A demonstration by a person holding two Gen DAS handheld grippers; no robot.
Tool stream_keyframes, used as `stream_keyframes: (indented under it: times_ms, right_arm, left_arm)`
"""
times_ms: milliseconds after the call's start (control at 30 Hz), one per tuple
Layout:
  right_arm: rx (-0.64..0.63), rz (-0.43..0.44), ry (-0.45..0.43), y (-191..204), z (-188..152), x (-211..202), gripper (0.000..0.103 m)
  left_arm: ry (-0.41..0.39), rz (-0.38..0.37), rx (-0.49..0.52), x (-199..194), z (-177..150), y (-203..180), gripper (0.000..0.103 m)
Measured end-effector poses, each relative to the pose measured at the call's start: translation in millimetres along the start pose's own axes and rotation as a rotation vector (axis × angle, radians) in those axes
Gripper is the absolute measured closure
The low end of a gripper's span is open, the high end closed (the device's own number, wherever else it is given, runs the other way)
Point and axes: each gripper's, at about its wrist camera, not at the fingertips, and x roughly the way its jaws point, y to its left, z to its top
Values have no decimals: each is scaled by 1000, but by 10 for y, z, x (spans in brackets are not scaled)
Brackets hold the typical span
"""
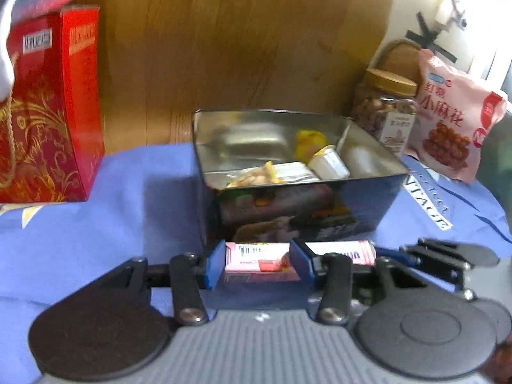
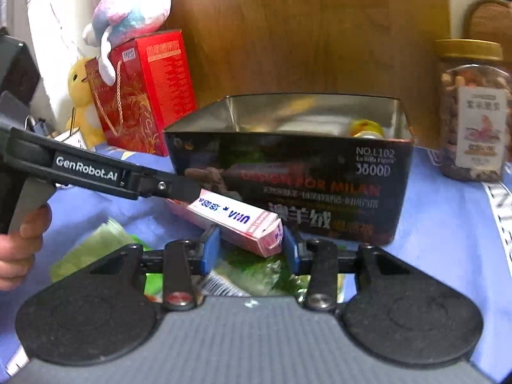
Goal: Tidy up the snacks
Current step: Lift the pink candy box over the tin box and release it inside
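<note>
A blue cloth [image 1: 96,224] covers the surface, with white lettering [image 1: 428,204] printed on its right part. Behind it stands a wooden board [image 1: 240,41]. At far left sits a red gift box [image 2: 144,96] with gold swirls and a cord handle. A pastel plush [image 2: 131,16] lies on top of the box, and a yellow plush [image 2: 80,96] stands just left of it. At far right, a woven basket [image 2: 489,19] shows behind the other things, partly hidden. Black tape [image 1: 428,38] forms a cross on the pale wall there.
</note>
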Motion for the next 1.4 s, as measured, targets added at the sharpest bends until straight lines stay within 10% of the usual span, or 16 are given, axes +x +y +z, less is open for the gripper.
stream_keyframes:
  times_ms: [467, 733, 1133, 1400]
  right_arm:
    - [31, -92, -159, 229, -271, -1015, 62]
    - [7, -60, -210, 211, 200, -661, 62]
    - [-272, -199, -117, 42, 707, 548, 53]
    - [-144, -140, -228, 71, 419, -111, 51]
  left_arm:
    - [-142, -37, 19, -682, -49, -657, 58]
    - [-203, 9, 12, -637, 474, -437, 58]
    - [-85, 122, -45, 661, 1075, 86, 56]
    - [-150, 104, -82, 22, 813, 185, 53]
